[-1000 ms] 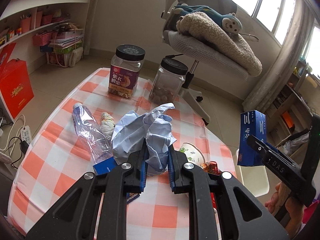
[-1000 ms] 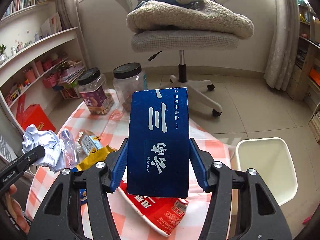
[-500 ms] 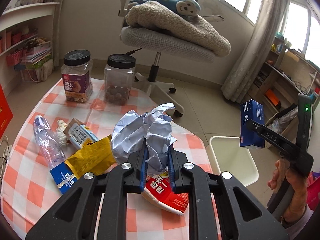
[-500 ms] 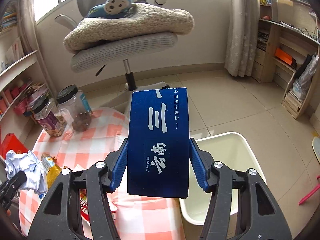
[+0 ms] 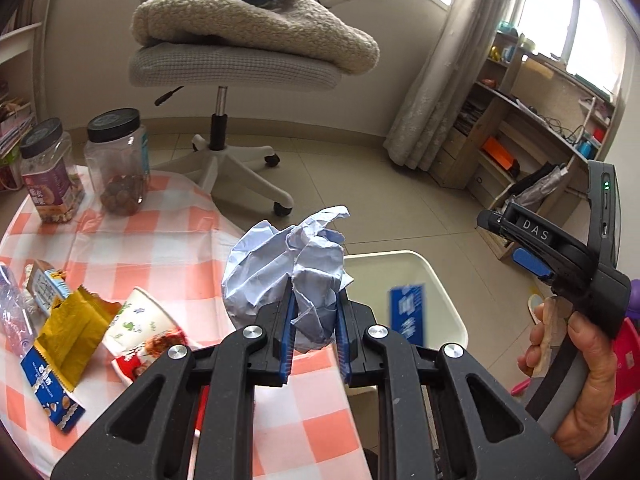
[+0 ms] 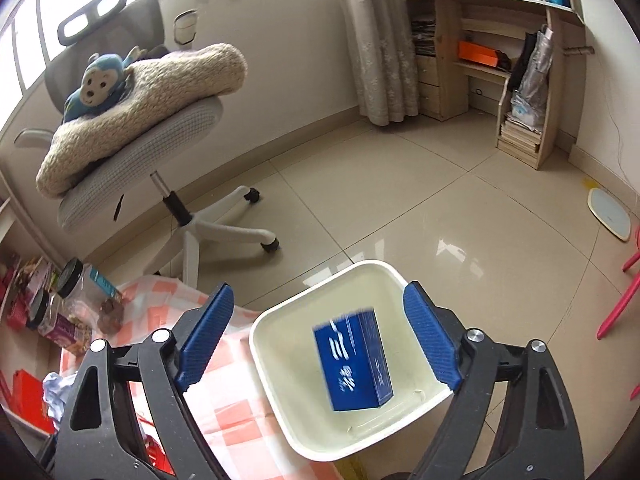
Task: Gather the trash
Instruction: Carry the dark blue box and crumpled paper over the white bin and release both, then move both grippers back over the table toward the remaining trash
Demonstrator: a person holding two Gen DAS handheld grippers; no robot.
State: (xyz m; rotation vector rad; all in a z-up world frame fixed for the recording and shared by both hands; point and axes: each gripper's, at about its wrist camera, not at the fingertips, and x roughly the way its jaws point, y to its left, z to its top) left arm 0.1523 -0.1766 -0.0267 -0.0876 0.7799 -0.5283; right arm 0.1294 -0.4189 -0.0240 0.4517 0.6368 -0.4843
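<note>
My left gripper [image 5: 313,304] is shut on a crumpled ball of pale blue paper [image 5: 288,268], held above the table's right edge. My right gripper [image 6: 316,328] hangs over the white bin [image 6: 280,376]; its jaws are opening and touch nothing. The blue box [image 6: 354,364] is blurred, falling free into the bin. From the left wrist view the same blue box [image 5: 408,312] drops inside the bin [image 5: 448,292], below the right gripper [image 5: 516,240] held by a hand [image 5: 580,364].
On the checked tablecloth [image 5: 160,248] lie a paper cup [image 5: 148,324], a yellow wrapper [image 5: 72,332], a blue packet [image 5: 52,388] and a plastic bottle [image 5: 8,312]. Two black-lidded jars [image 5: 120,164] stand at the back. An office chair [image 5: 236,64] is behind; shelves [image 6: 480,48] line the wall.
Both grippers swung right from the table toward the bin. The right gripper's jaws spread and let go of the blue box, which now falls into the bin. The left still grips the paper.
</note>
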